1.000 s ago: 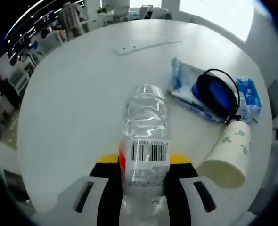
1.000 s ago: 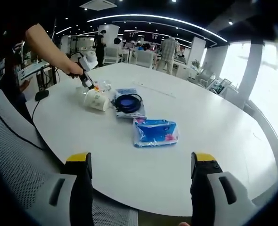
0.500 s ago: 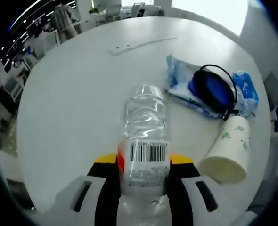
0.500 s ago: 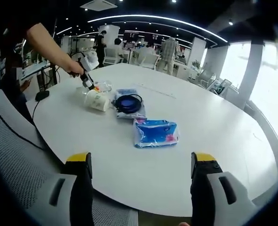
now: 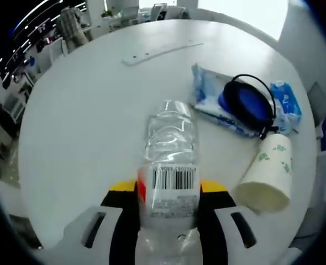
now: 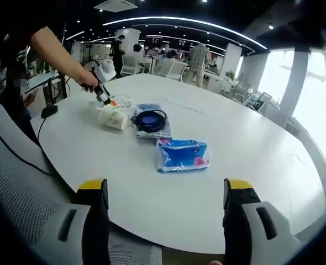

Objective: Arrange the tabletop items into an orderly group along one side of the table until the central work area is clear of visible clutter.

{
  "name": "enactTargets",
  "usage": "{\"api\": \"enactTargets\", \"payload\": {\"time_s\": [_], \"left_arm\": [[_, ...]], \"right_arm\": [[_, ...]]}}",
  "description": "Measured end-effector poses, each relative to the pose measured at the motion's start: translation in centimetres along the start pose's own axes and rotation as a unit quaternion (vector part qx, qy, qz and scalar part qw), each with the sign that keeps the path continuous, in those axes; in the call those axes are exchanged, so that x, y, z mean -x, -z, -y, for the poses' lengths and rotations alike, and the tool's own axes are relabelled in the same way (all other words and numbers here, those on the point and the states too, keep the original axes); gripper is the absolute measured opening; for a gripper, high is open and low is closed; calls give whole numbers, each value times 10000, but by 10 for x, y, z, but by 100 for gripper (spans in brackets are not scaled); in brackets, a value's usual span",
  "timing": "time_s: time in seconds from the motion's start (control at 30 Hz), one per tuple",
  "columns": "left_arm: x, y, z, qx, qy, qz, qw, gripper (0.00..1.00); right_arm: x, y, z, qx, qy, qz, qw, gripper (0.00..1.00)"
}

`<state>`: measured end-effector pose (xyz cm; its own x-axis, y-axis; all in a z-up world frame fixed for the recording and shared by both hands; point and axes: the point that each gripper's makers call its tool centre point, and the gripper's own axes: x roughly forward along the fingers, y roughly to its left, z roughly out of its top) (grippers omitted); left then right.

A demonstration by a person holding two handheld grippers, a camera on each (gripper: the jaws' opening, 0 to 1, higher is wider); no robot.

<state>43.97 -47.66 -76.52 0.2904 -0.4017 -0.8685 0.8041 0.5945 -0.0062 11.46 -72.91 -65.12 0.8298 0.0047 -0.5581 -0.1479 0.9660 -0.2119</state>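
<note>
- A clear plastic bottle [image 5: 171, 165] is clamped between the left gripper [image 5: 168, 207] jaws, low centre of the left gripper view.
- A tipped paper cup [image 5: 267, 175] is seen at lower right, a blue pouch [image 5: 247, 105] above it.
- The right gripper [image 6: 163, 193] is spread wide, nothing held, above the white table [image 6: 251, 160]; a blue packet [image 6: 182, 155] is seen mid-frame.

Clear plastic bottle [image 5: 171, 165], barcode label up: lying lengthwise between the jaws of my left claw [image 5: 168, 221]. Paper cup [image 5: 267, 176], green print: on its side, just right of that claw. Blue bowl [image 5: 246, 105]: atop a wipes pack [image 5: 210, 91], ahead-right. Blue tissue pack [image 6: 182, 154]: ahead of my right claw [image 6: 163, 221], well apart.
</note>
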Motion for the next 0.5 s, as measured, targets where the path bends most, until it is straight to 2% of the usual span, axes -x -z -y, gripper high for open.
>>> {"api": "enactTargets", "payload": {"time_s": [0.23, 0.5], "left_arm": [[0, 0, 1, -72, 71, 42, 9999, 36], [0, -1, 2, -56, 12, 50, 10000, 36]], "right_arm": [[0, 0, 0, 7, -16, -19, 10000, 85], [0, 1, 0, 20, -20, -28, 10000, 84]]}}
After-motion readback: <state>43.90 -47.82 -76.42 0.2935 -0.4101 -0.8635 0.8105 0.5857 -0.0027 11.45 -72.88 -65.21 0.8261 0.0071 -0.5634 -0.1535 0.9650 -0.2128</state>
